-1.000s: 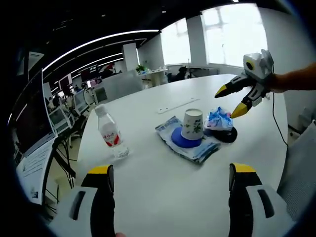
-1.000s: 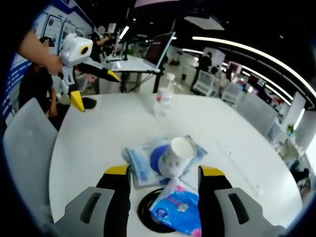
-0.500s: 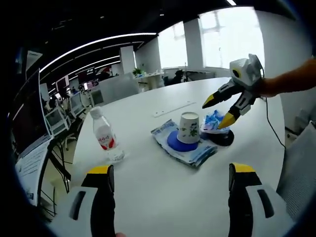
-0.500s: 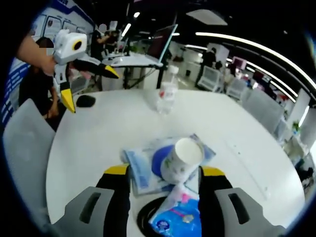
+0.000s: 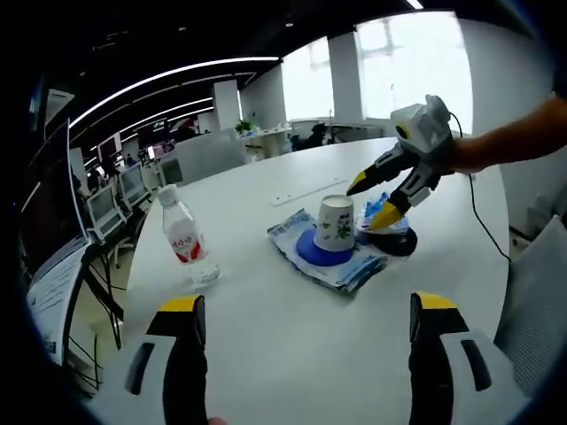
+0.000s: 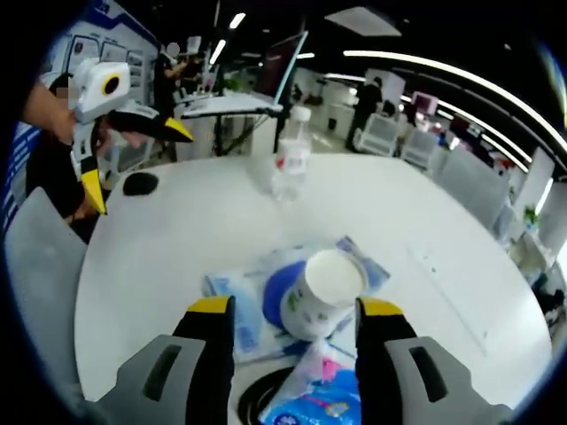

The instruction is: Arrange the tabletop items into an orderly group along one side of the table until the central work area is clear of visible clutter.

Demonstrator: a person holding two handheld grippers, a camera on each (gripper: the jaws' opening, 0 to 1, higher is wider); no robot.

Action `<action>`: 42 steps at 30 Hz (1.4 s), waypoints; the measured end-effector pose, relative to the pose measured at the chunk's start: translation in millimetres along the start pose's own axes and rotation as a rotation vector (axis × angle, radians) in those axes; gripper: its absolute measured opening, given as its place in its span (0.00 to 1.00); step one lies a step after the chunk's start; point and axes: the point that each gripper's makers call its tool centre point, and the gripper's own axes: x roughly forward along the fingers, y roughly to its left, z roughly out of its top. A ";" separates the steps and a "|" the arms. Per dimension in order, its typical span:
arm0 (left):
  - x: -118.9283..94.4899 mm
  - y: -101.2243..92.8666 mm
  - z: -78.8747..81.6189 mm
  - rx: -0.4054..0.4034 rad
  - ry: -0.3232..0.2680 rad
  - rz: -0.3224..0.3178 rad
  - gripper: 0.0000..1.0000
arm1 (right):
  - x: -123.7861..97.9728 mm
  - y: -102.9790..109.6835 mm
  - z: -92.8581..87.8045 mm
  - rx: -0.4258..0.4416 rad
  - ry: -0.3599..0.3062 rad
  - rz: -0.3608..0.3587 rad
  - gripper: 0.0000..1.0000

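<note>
Near the middle of the white desk (image 5: 292, 345) sits the clutter the task is about: a paper cup (image 5: 335, 223) printed with green leaves stands on a round blue coaster (image 5: 312, 251), which lies on a flat blue-and-white packet (image 5: 341, 273). Just to the right of the cup, a crinkled blue snack bag (image 5: 383, 211) rests on a black disc (image 5: 400, 242). A water bottle (image 5: 182, 237) with a red label stands well apart to the left, closer to the desk edge.

In the left gripper view the right tongs (image 5: 370, 198) reach in from the right, spread wide, with one yellow tip by the cup's rim and the other over the snack bag; they grip nothing. In the right gripper view those same tongs (image 6: 296, 315) straddle the cup (image 6: 324, 292) from above, apart from it. The left tongs (image 5: 301, 319) hang back at the near edge, wide open and empty.

Judging by how things lie, the sorting has barely begun: the pile occupies the centre, the bottle stands alone, and nothing is yet lined up along one side. The cup looks like the first thing to be taken.

Round and glossy, the desk stands in an open-plan office with strip lights overhead, bright windows at the far right, monitors at the left and grey chairs pulled close
</note>
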 end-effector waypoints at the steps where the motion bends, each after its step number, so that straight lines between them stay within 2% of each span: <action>1: -0.3 0.3 -0.7 -0.002 0.001 0.001 0.95 | 0.7 -1.4 0.5 0.000 -0.003 -0.006 0.51; 14: -3.8 3.2 -5.1 -0.013 0.005 0.007 0.94 | 9.7 -19.8 3.0 0.066 0.001 -0.061 0.48; 17: -4.0 4.3 -6.0 -0.019 0.005 0.010 0.94 | 13.4 -23.9 1.7 0.059 0.008 -0.075 0.46; 23: -3.7 2.6 -8.9 -0.015 0.017 0.005 0.94 | 18.1 -29.1 4.8 0.135 -0.018 -0.090 0.45; 32: -4.4 3.6 -6.7 -0.018 0.018 0.008 0.94 | 25.8 -31.6 3.0 0.206 -0.020 -0.089 0.39; 37: -5.1 4.8 -5.5 -0.023 0.013 0.014 0.93 | 29.0 -33.9 4.2 0.220 -0.024 -0.095 0.38; 39: -5.1 4.2 -6.2 -0.022 0.016 0.013 0.93 | 30.1 -34.5 1.1 0.211 -0.004 -0.090 0.32; 42: -5.2 2.8 -5.6 -0.020 0.015 0.010 0.93 | 29.6 -34.6 2.8 0.233 -0.014 -0.088 0.32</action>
